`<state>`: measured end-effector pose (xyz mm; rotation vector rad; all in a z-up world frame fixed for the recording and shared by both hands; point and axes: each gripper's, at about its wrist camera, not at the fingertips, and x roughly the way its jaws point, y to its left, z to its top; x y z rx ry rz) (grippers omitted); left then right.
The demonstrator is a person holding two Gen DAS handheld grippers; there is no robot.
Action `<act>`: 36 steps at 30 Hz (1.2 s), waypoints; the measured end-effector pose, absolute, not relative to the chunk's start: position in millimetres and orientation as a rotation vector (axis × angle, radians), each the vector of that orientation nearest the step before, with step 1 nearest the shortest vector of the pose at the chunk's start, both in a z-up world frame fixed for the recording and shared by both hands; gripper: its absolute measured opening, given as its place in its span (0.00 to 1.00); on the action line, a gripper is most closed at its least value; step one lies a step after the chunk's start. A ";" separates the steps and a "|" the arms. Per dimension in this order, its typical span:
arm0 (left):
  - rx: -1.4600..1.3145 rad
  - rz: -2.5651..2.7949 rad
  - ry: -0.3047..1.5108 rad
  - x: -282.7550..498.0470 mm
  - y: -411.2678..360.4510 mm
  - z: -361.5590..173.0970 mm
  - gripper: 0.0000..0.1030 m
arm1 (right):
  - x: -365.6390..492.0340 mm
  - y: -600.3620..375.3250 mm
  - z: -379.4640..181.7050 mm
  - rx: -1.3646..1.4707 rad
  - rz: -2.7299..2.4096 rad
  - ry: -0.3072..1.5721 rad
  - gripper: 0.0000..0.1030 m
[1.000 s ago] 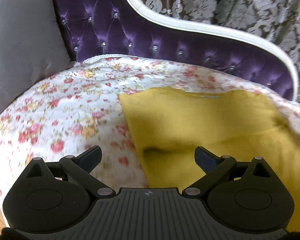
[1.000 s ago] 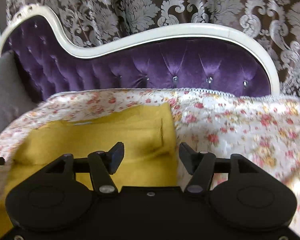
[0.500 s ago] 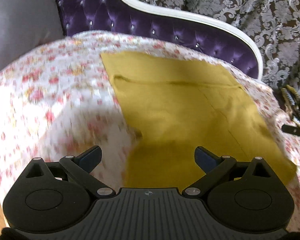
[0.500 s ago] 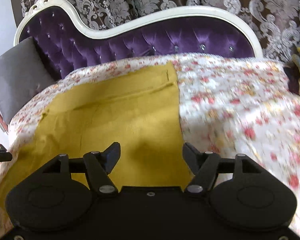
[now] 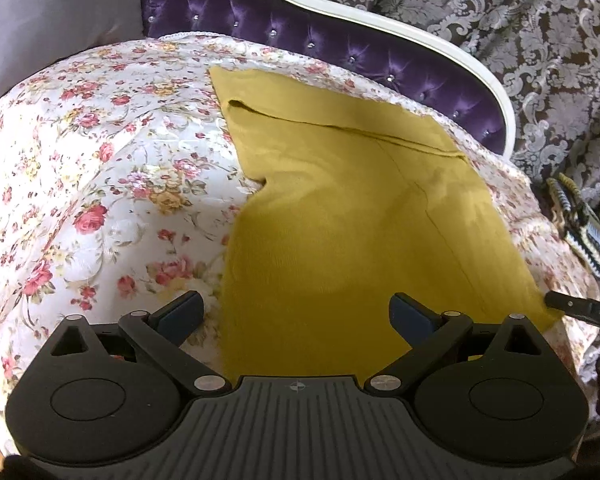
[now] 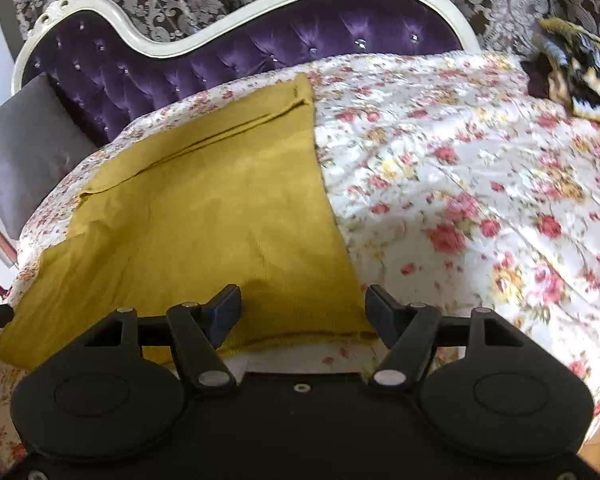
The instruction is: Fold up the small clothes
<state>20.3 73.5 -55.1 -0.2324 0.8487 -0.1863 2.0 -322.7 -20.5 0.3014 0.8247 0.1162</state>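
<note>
Mustard garment [image 5: 340, 216] was laid flat on floral cover [image 5: 100, 184], one fold seen at far edge. Left gripper [image 5: 296, 312] and right gripper [image 6: 302, 308] were held wide, empty. Remaining folds judged outstanding.

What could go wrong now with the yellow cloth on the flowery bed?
The mustard-yellow knit garment lies flat, so either set of open jaws might pinch the white floral quilt along with it. The right gripper sits at the near corner, the left gripper at the left edge; uneven pulls could skew the fold. The folded strip at the far end could also slip open.
</note>
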 end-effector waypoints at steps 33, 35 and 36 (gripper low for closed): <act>-0.202 -0.077 0.858 3.5 70.3 -53.0 0.75 | 3.8 -331.5 -8.3 0.477 0.173 0.693 0.17; -0.178 -0.066 0.855 1.5 71.1 -50.2 0.52 | 4.5 -330.4 -8.6 0.474 0.177 0.696 0.17; -0.184 -0.071 0.855 0.8 72.3 -48.8 0.43 | 4.7 -330.2 -8.8 0.474 0.180 0.697 0.17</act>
